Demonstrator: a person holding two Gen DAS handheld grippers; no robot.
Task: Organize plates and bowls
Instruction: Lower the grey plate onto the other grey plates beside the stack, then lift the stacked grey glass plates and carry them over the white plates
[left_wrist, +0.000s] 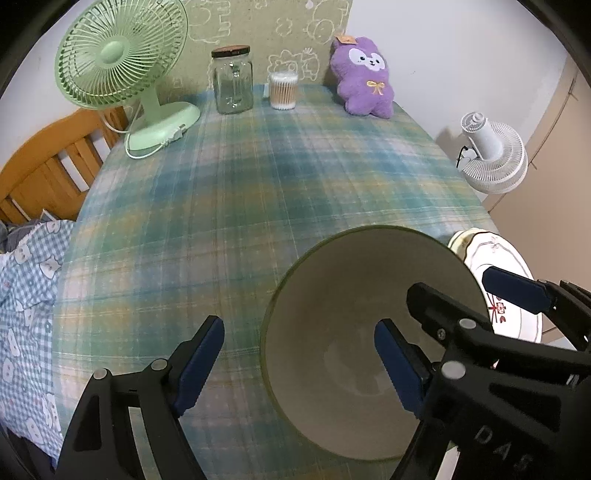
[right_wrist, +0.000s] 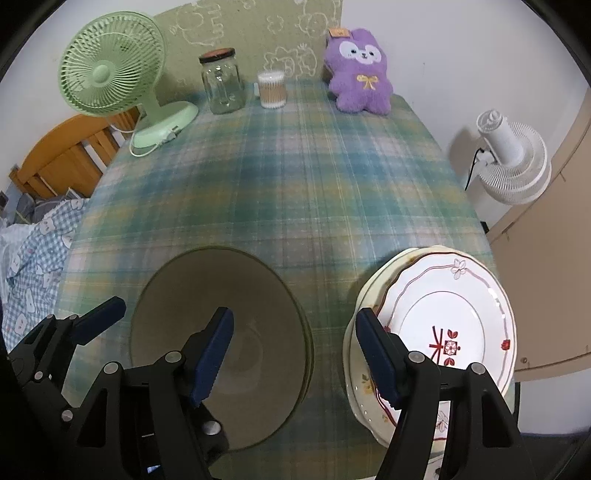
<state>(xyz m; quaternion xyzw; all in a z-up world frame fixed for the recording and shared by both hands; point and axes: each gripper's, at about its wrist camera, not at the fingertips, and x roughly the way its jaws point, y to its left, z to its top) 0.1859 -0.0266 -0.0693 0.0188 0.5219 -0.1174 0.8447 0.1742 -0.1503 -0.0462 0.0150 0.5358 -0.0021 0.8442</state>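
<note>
A wide bowl (left_wrist: 347, 295), beige inside with a dark green rim, stands on the plaid tablecloth. My left gripper (left_wrist: 299, 365) is open across the bowl's left rim, with one finger (left_wrist: 201, 362) outside over the cloth and the other inside. To the right of the bowl (right_wrist: 255, 295) lies a stack of plates (right_wrist: 450, 302), a white one with red flowers on top of cream ones. My right gripper (right_wrist: 295, 354) is open, with one pad over the bowl and the other pad (right_wrist: 376, 354) at the stack's left edge. Neither gripper presses on anything.
At the table's far edge stand a green desk fan (right_wrist: 110, 74), a glass jar (right_wrist: 221, 85), a tub of cotton swabs (right_wrist: 271, 90) and a purple plush toy (right_wrist: 360, 74). A white fan (right_wrist: 513, 162) stands off the table's right side; a wooden chair (left_wrist: 51, 162) and checked fabric (left_wrist: 26, 314) on the left.
</note>
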